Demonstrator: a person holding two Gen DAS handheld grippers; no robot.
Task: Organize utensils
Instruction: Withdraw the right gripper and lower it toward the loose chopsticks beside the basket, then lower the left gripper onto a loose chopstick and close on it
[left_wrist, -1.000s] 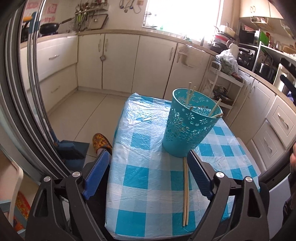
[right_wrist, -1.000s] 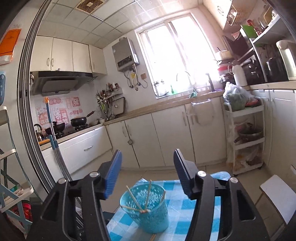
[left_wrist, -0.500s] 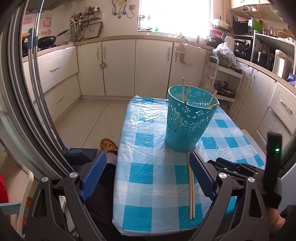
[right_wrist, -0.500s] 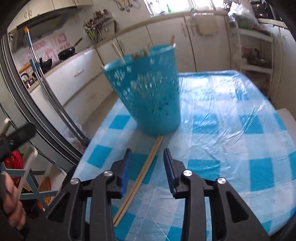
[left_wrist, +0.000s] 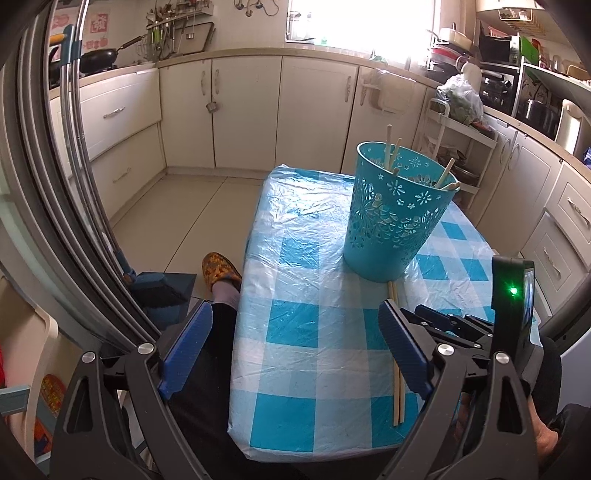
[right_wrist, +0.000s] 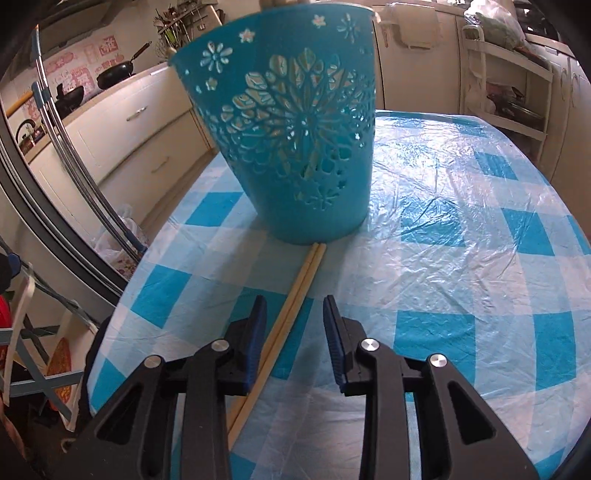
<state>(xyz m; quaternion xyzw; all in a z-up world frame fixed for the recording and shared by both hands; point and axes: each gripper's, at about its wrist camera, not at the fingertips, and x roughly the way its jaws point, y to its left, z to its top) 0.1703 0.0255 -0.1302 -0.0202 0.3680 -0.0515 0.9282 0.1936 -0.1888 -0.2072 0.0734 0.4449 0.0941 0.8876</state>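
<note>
A teal cut-out basket (left_wrist: 395, 225) (right_wrist: 295, 147) stands upright on the checked table and holds several wooden chopsticks (left_wrist: 388, 147). Two more chopsticks (right_wrist: 308, 269) (left_wrist: 398, 398) lie side by side on the cloth, running from the basket's foot toward the near edge. My right gripper (right_wrist: 294, 301) is low over this pair; its jaws are closing with the pair between them, and the pads are not touching the wood. My left gripper (left_wrist: 293, 310) is open wide and empty above the table's near edge, left of the pair.
The table (left_wrist: 295, 229) has a blue-and-white checked cloth under clear plastic. A person's foot in a patterned slipper (left_wrist: 218, 269) rests on the floor at its left, beside a dark brush (left_wrist: 159, 291). A white trolley rack (left_wrist: 454, 155) and cabinets stand behind.
My right gripper dropped from high above the basket down to the loose pair on the cloth, and its jaws narrowed. The left gripper stayed about where it was.
</note>
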